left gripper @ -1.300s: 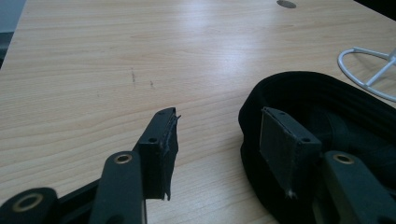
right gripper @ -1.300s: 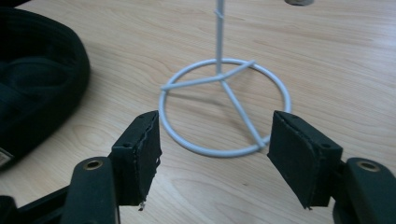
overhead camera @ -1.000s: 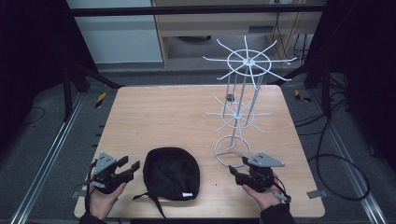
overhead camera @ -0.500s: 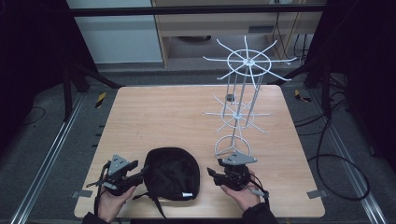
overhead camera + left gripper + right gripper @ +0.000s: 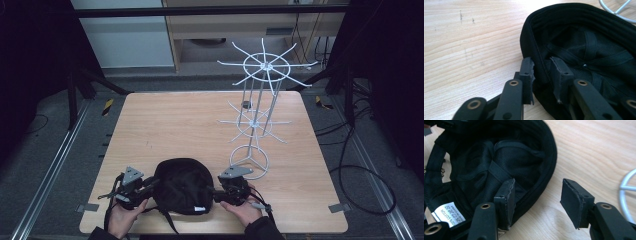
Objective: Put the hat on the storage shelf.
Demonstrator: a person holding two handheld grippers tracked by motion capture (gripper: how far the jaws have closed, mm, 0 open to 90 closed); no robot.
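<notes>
A black cap (image 5: 182,185), lying inside-up at the table's (image 5: 175,125) six o'clock edge, is being straddled at its nine o'clock rim by the left gripper (image 5: 541,72), jaws narrowly apart. At three o'clock the right gripper (image 5: 536,195) is being held spread across the rim. Judged next: both being closed, lifting toward the wire rack (image 5: 257,120) at one o'clock.

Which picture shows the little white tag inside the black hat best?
The right gripper view: the white tag sits close up inside the black hat, its print readable. The high view shows it as a small white speck. The left gripper view looks at the hat's other side.
</notes>
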